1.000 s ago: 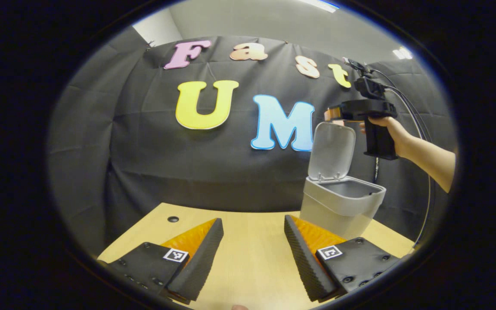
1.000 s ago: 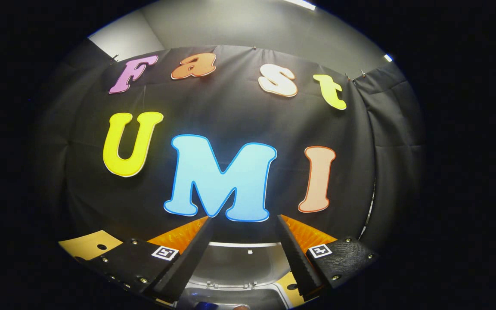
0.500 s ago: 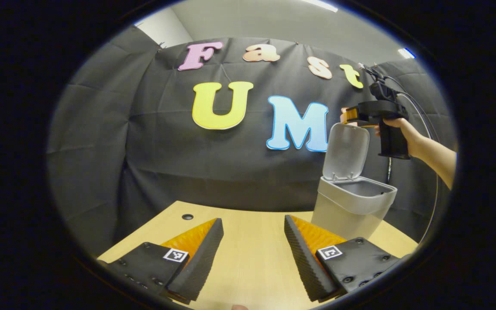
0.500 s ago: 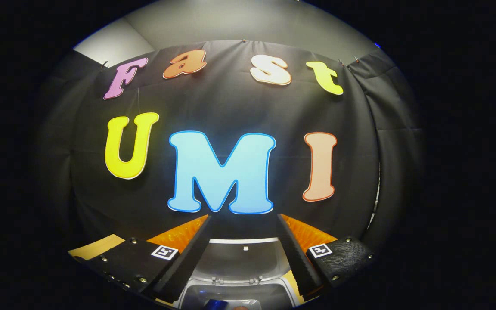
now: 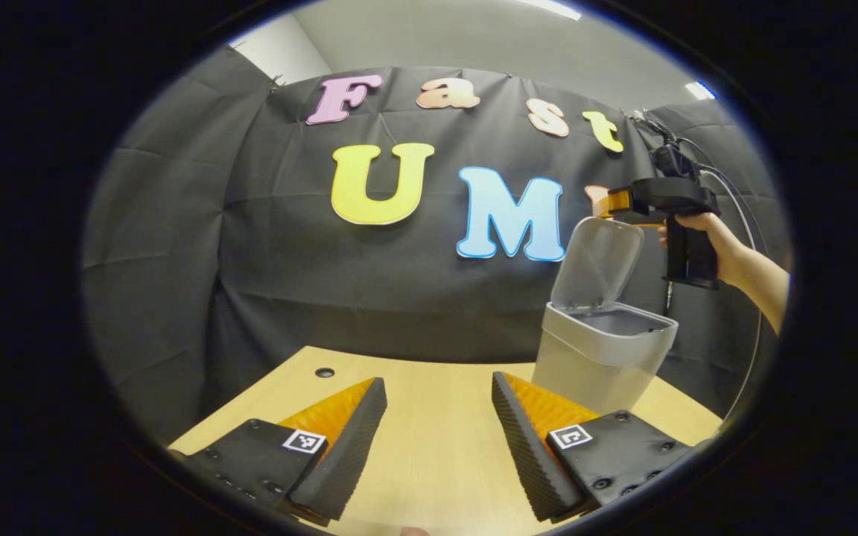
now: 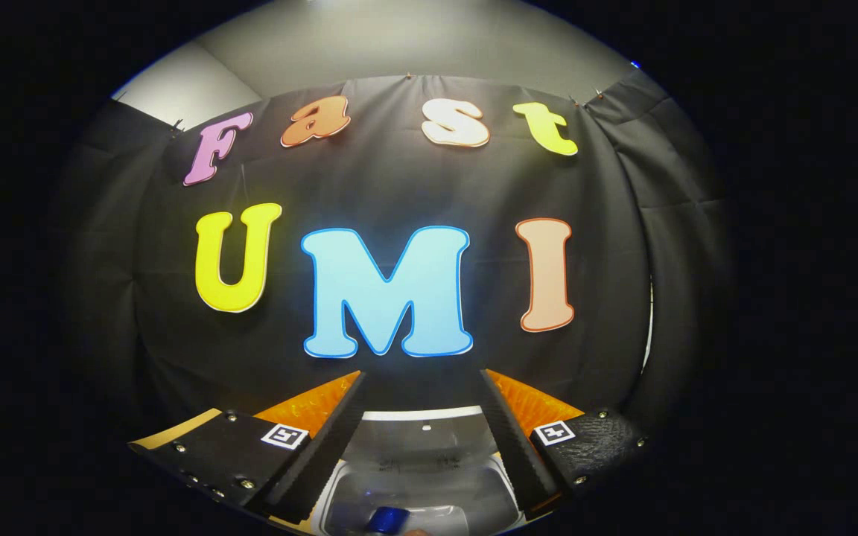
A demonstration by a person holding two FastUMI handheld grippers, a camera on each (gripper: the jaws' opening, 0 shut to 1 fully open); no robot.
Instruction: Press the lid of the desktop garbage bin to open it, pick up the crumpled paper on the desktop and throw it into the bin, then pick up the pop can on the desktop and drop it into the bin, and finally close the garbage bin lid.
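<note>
Below the right tool [image 6: 421,417], something blue, perhaps the can [image 6: 386,519], sits cut off.

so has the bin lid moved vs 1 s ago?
Yes. In the left gripper view the lid has tipped forward over the bin, off upright, with the right gripper at its top edge.

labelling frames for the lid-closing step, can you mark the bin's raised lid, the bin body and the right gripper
raised grey plastic lid [image 5: 599,262], left gripper view, middle of its inner face
grey plastic desktop bin body [image 5: 585,372], left gripper view, front wall below the rim
right gripper [image 6: 423,417], right gripper view, midway between its fingertips
</note>
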